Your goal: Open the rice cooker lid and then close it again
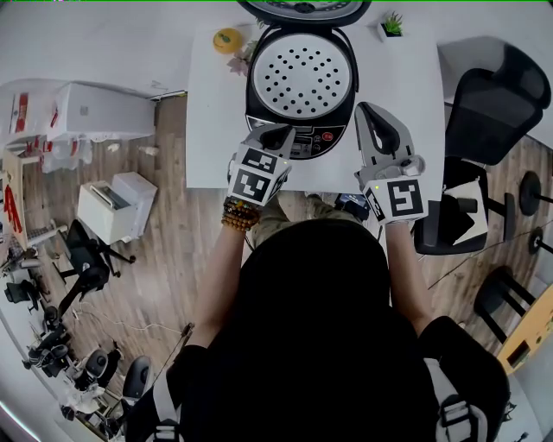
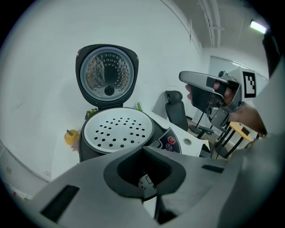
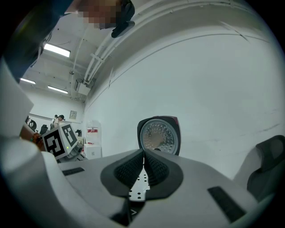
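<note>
**Lid up, closing half left to do**

We read the first half of the task as done. The rice cooker (image 1: pixel 298 129) sits at the middle of the white table (image 1: pixel 207 129), and its lid (image 1: pixel 302 9) stands fully raised at the back, hinged upright with its dimpled metal inner face turned toward us. With the lid up, the pot mouth is exposed, and a white perforated steamer tray (image 1: pixel 298 78) lies across it.

What remains, as we judge it, is the closing. The lid has to be brought forward and down over the tray until it latches above the control panel (image 1: pixel 313 142).

Neither tool is on the lid.

- **Left gripper:** the left gripper (image 1: pixel 275 134) hovers just in front of the cooker's near left corner, tilted down toward the panel. Its jaws are together with nothing between them.
- **Right gripper:** the right gripper (image 1: pixel 363 108) is held level just beside the cooker's right flank. Its ribbed pads meet at the tips and hold nothing, and the raised lid shows straight beyond them.

A small potted plant (image 1: pixel 391 24) and a yellow fruit-shaped ornament (image 1: pixel 227 39) stand at the far corners of the table, clear of the lid's swing.

We expect the next move to call for reaching over the top edge of the lid and tipping it forward. The right gripper looks better lined up for that.
</note>
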`<state>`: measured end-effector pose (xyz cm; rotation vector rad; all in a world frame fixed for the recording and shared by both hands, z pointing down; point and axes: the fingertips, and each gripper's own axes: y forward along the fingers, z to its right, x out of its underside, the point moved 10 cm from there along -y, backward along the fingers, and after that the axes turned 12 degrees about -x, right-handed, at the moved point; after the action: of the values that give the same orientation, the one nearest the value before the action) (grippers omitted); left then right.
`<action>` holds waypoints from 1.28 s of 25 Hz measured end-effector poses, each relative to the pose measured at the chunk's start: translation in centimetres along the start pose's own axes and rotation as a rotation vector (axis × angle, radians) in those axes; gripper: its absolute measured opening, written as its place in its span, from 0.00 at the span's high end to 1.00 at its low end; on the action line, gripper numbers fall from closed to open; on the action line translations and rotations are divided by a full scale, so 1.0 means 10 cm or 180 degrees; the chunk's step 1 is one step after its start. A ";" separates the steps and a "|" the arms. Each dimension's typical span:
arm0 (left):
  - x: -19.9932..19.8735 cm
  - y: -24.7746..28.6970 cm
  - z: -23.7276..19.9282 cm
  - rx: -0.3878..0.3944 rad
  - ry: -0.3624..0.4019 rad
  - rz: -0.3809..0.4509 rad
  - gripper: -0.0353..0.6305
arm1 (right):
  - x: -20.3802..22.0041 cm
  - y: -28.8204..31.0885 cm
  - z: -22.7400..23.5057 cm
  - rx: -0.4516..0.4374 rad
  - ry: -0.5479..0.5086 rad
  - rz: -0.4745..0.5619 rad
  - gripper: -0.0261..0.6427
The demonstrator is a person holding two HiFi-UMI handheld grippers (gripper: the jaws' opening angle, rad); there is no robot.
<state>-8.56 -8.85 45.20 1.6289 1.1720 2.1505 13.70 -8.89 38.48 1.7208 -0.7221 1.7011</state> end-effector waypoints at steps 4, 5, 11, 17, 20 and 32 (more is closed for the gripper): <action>0.12 0.00 -0.05 0.0219 -0.0584 0.0268 0.91 | -0.02 0.01 -0.01 -0.0012 -0.0026 0.0006 0.92; 0.18 0.00 -0.07 0.0404 -0.0848 0.0341 0.91 | -0.03 0.01 -0.01 -0.0018 -0.0030 0.0008 0.92; 0.35 -0.06 0.04 0.0439 -0.0798 0.0759 0.91 | -0.06 -0.02 -0.01 -0.0036 -0.0066 0.0012 0.92; 0.36 -0.21 -0.02 0.0108 -0.0886 0.1250 0.91 | -0.11 -0.05 -0.04 -0.0056 -0.0106 0.0030 0.92; 0.27 -0.22 -0.07 0.0010 -0.0860 0.1336 0.91 | -0.17 -0.05 -0.01 -0.0083 -0.0163 0.0021 0.92; 0.30 -0.14 0.04 -0.0373 -0.0614 0.1608 0.91 | -0.62 0.28 0.25 -0.0581 -0.0503 -0.0073 0.92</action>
<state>-9.75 -5.98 46.46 2.1973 0.6102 2.2060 13.13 -12.84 32.44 1.7405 -0.8966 1.4473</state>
